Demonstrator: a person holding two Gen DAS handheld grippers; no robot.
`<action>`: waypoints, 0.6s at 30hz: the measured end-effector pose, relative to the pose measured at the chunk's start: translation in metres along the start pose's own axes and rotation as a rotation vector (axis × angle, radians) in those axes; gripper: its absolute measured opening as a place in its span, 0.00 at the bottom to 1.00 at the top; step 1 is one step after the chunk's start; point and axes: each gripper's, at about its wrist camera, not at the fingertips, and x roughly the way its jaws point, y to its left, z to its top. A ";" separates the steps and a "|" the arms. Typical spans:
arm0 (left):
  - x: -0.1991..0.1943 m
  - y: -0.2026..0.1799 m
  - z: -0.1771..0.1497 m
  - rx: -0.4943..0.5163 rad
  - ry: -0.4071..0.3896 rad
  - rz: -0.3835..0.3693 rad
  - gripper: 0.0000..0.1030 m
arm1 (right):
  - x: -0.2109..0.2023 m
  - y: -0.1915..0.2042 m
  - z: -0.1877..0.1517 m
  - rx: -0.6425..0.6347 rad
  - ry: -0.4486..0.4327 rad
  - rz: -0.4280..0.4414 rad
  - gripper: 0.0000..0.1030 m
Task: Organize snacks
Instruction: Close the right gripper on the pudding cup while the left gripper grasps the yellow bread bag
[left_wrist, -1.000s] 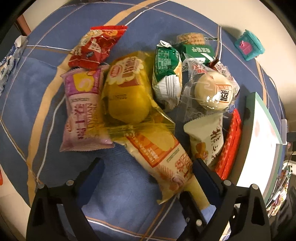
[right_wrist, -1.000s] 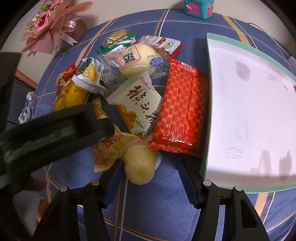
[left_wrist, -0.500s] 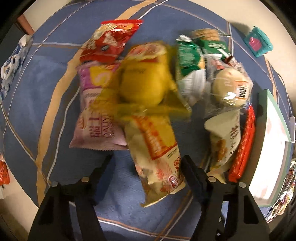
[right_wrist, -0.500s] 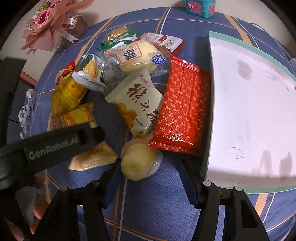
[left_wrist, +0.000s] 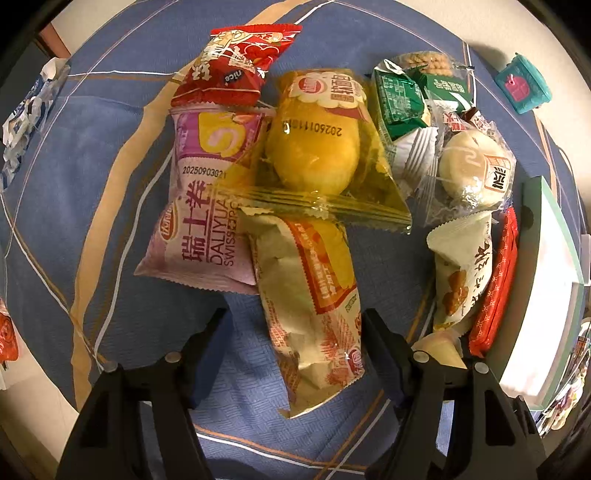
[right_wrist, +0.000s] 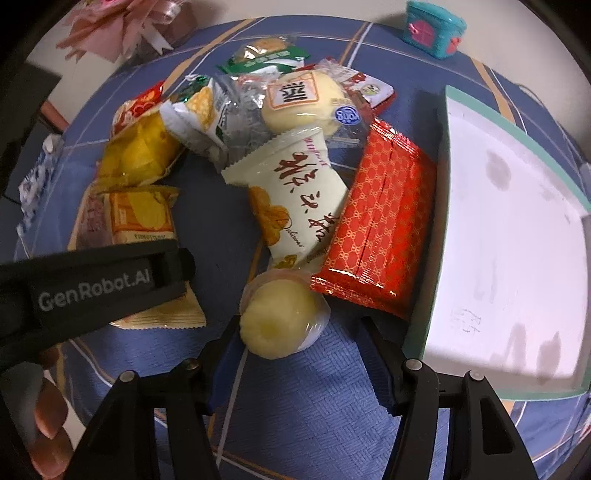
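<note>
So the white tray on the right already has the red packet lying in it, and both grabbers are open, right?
Not quite. The red packet lies on the blue cloth beside the white tray, not in it; the right wrist view shows the tray holding no snacks. The left gripper and right gripper are indeed open.

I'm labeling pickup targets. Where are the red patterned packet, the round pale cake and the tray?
red patterned packet (right_wrist: 376, 225), right wrist view, middle of its top face
round pale cake (right_wrist: 277, 325), right wrist view, its wrapped front
tray (right_wrist: 509, 236), right wrist view, bare white floor

Snack pile (right_wrist: 295, 177) left of tray (right_wrist: 517, 229), on tablecloth (right_wrist: 314, 406).
</note>
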 end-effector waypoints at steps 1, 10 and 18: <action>0.003 0.000 -0.002 -0.002 0.000 -0.003 0.71 | 0.001 0.003 0.000 -0.010 -0.003 -0.008 0.65; -0.001 0.011 -0.004 -0.006 0.004 -0.005 0.71 | 0.009 0.011 -0.007 -0.028 -0.012 0.008 0.76; -0.005 0.013 -0.004 -0.016 0.006 -0.002 0.71 | 0.012 0.019 -0.013 -0.042 -0.019 -0.021 0.71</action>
